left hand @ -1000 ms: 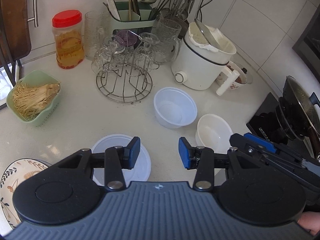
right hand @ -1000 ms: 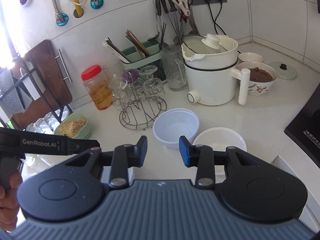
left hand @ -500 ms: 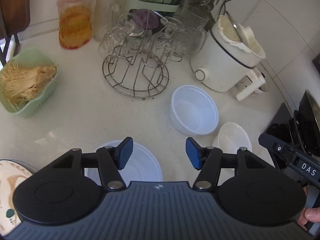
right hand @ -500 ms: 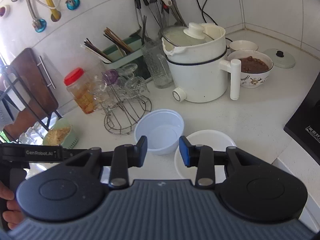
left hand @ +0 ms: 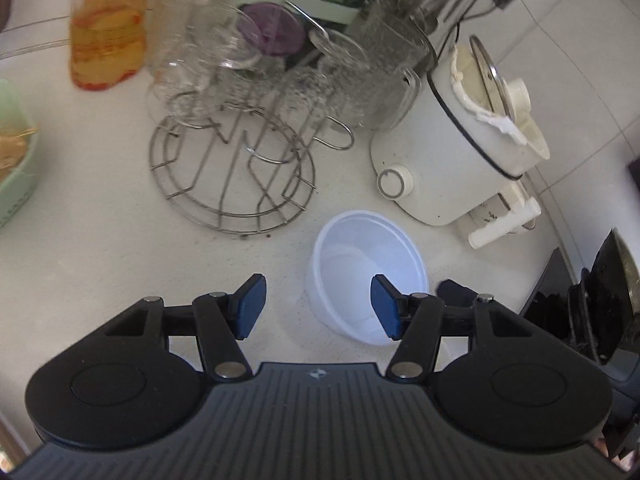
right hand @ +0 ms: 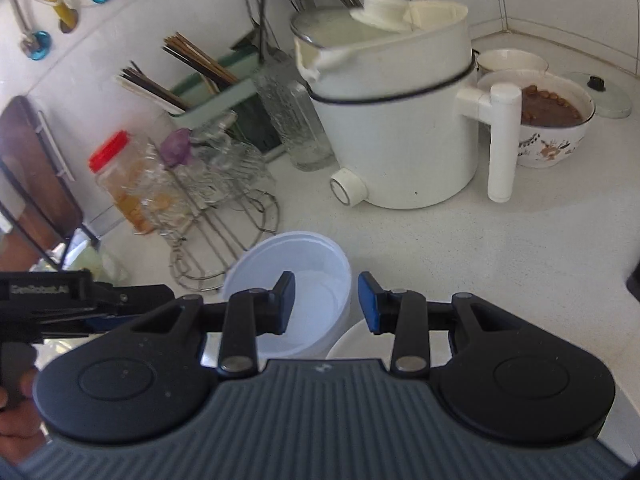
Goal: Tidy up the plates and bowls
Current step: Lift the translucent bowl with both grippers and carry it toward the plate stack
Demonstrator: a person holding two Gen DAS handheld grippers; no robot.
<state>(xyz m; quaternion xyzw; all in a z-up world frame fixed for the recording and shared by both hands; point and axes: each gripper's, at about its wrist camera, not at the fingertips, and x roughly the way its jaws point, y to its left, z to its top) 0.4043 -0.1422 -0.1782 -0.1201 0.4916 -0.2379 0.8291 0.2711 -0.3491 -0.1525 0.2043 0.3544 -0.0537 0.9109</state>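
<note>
A translucent white plastic bowl stands upright on the white counter. My left gripper is open just above and before it, its right fingertip over the bowl's near rim. In the right wrist view the same bowl lies under my open right gripper, whose left fingertip hangs over the bowl's inside. A white ceramic bowl sits just right of it, mostly hidden behind the gripper. The left gripper's body shows at the left edge.
A wire rack with glass cups stands behind the bowl, a white electric pot to its right. A red-lidded jar, a chopstick holder, a bowl of brown food and a black stove surround the spot.
Both grippers have moved forward and down toward the plastic bowl, which now lies between their fingertips. The flat white lid and patterned plate have dropped out of the left view.
</note>
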